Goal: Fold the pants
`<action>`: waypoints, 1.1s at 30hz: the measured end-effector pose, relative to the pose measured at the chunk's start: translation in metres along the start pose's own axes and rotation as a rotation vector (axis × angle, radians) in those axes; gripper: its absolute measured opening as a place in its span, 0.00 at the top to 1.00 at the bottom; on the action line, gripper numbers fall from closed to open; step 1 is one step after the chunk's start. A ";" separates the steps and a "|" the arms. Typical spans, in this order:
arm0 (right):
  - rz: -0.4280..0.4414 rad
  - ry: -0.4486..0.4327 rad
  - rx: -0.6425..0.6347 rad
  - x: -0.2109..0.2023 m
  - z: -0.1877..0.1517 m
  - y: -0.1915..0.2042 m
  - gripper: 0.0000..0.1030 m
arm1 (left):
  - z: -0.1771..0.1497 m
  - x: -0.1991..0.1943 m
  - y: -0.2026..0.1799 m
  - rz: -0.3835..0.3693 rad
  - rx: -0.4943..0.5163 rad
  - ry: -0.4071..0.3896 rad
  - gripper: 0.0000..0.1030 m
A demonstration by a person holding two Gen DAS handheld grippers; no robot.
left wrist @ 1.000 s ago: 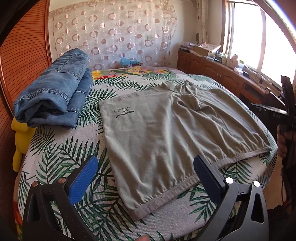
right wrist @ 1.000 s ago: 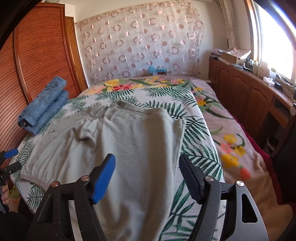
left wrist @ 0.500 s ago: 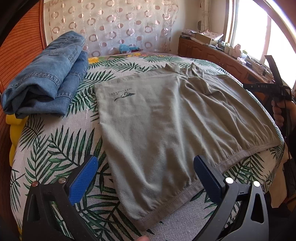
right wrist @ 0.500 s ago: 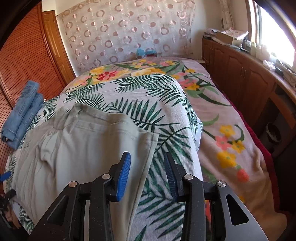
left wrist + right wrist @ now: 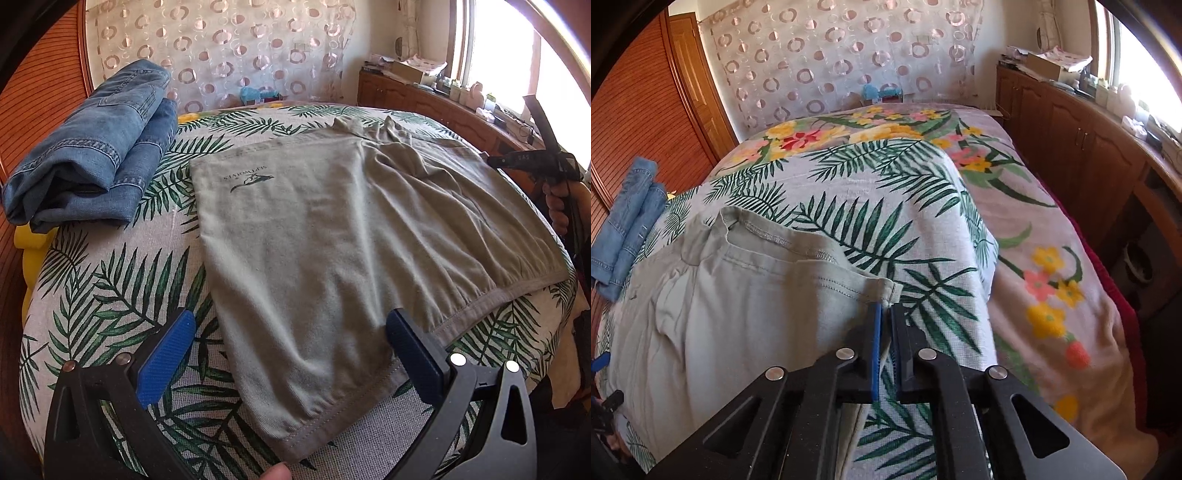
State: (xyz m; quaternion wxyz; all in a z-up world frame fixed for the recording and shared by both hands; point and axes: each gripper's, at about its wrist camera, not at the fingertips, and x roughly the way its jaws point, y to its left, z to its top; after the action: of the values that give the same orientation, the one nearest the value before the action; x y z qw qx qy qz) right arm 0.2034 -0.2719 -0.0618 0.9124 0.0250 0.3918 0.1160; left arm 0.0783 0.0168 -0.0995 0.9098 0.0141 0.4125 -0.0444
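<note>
**Right gripper clamped on pants corner; left gripper open over hem**

The bed [image 5: 110,288], covered with a palm-leaf print spread, fills both views. A floral blanket [image 5: 1052,266] lies over the side of the bed nearest the wooden cabinets [image 5: 1089,140].

The grey-green pants [image 5: 332,240] lie spread flat across the palm-leaf spread, with a small printed logo [image 5: 251,179] facing up near one edge. One stitched hem runs along the near edge of the bed in the left wrist view.

A stack of folded blue jeans [image 5: 92,147] rests on the bed beside the pants, close to the wooden wardrobe door [image 5: 639,110], apart from the grey-green fabric.

The left gripper [image 5: 291,354] hovers over the near hem with its jaws wide apart; nothing is held, and the pads appear clear of the cloth, though contact at the right pad cannot be confirmed.

The right gripper [image 5: 885,325] has its jaws fully closed on the far corner of the pants, with a thin fold of fabric pinched between the blue pads [image 5: 876,332]. In the left wrist view it shows at the right edge, held by a hand [image 5: 557,210].
</note>
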 end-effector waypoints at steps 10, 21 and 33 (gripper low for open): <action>-0.089 -0.035 0.003 -0.017 -0.009 -0.012 0.97 | -0.001 0.000 0.000 -0.002 0.003 -0.012 0.00; 0.009 -0.094 -0.206 -0.047 -0.042 0.053 0.56 | -0.001 -0.001 0.000 -0.001 0.002 -0.021 0.00; 0.038 -0.013 -0.281 -0.042 -0.063 0.072 0.40 | -0.002 -0.016 0.012 -0.063 -0.040 -0.005 0.00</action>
State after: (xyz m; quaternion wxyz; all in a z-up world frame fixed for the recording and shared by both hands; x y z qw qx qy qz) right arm 0.1166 -0.2142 -0.0660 0.9071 -0.0947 0.3652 0.1869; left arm 0.0672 0.0305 -0.0886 0.9091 -0.0172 0.4111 -0.0646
